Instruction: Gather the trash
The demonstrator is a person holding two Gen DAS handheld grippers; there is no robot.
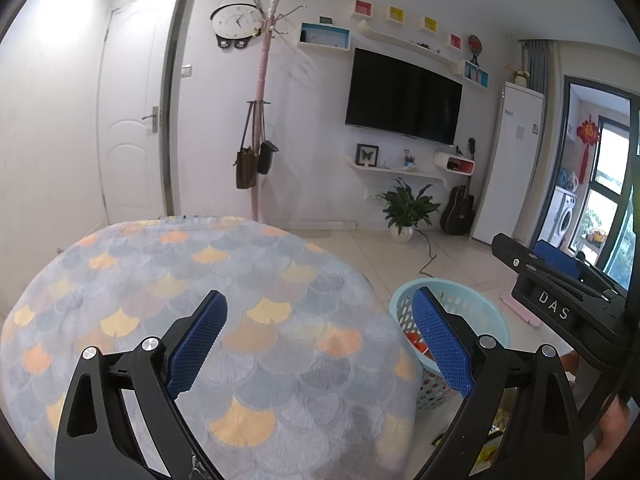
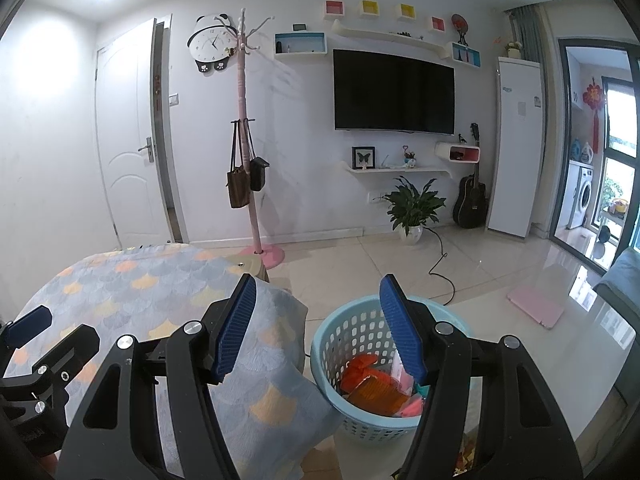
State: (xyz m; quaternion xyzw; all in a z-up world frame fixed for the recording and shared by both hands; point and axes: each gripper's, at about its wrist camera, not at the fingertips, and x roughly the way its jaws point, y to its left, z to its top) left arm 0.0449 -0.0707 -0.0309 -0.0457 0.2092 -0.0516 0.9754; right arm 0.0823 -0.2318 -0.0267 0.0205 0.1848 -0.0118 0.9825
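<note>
L gripper (image 1: pixel 320 344), black w/ blue ribbed pads, jaws spread wide, nothing between them, over the table draped in a grey-and-orange fan-pattern cloth (image 1: pixel 240 280). R gripper (image 2: pixel 318 328) also parted and holding nothing, above the cloth's edge and the light-blue perforated plastic basket (image 2: pixel 360 328) on the floor just beside the table. Trash, orange and pink wrappers (image 2: pixel 372 384), already lies in the basket. No litter visible on the cloth. Prob. between picks or near the end. Next: spot any remaining piece, then approach it. Beyond: pink coat stand (image 2: pixel 244 128), wall TV (image 2: pixel 394 90).
</note>
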